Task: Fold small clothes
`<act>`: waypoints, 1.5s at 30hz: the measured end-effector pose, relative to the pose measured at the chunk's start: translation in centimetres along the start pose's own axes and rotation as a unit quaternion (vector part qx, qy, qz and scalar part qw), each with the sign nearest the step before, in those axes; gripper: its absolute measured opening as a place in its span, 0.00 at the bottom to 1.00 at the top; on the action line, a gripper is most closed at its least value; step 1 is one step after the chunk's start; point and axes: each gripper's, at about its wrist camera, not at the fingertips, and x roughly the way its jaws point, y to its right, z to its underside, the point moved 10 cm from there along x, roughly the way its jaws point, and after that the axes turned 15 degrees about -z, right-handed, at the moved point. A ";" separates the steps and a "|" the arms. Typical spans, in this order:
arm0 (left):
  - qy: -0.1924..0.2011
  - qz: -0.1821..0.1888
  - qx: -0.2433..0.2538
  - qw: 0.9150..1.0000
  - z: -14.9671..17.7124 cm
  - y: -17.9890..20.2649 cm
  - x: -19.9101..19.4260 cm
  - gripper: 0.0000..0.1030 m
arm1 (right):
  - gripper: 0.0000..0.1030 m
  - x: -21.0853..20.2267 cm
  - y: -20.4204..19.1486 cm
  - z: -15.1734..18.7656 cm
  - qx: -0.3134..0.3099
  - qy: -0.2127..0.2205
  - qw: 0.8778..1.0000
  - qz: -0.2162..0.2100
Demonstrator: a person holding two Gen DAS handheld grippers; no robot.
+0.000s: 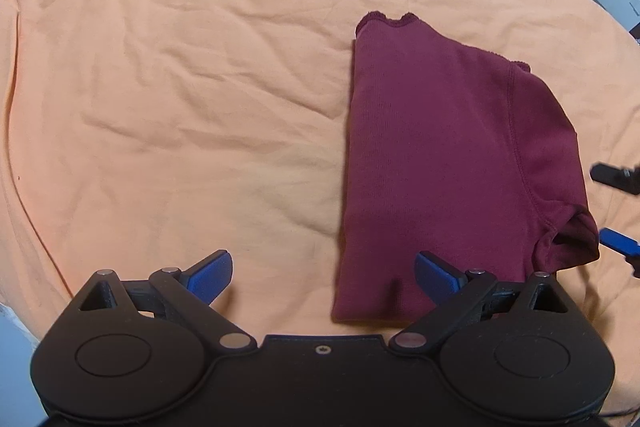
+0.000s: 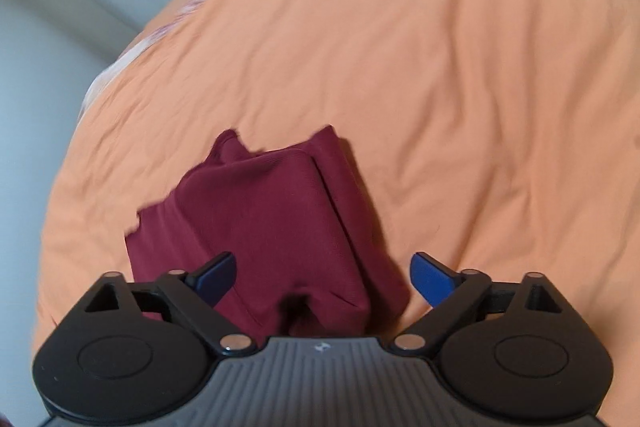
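Left gripper (image 1: 323, 277): my blue-padded jaws spread wide, empty, hovering at the near edge of the folded maroon ribbed-knit small shirt (image 1: 440, 163), I judge to leave the fold undisturbed.

Right gripper (image 2: 323, 277): jaws likewise wide apart, holding nothing, directly over the same shirt (image 2: 264, 227).

Shirt: lies flat on the wrinkled orange cotton bedsheet (image 1: 180, 67), sleeve tucked across its body.

Containers: none visible.

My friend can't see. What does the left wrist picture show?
A dark red shirt lies folded on an orange bedsheet. The left gripper hangs open near the shirt's closest edge, holding nothing.
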 end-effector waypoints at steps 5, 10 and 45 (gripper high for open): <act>-0.004 0.003 0.006 1.000 -0.1 0.3 0.3 0.96 | 0.80 1.2 3.0 0.9 0.102 -0.007 0.995 0.010; -0.007 0.008 0.009 1.000 -0.2 0.7 0.5 0.96 | 0.62 1.0 3.6 2.8 0.090 -0.023 0.996 0.013; -0.034 0.005 0.019 0.999 2.2 1.0 1.3 0.97 | 0.31 -3.5 2.7 3.7 -0.107 -0.026 0.992 0.062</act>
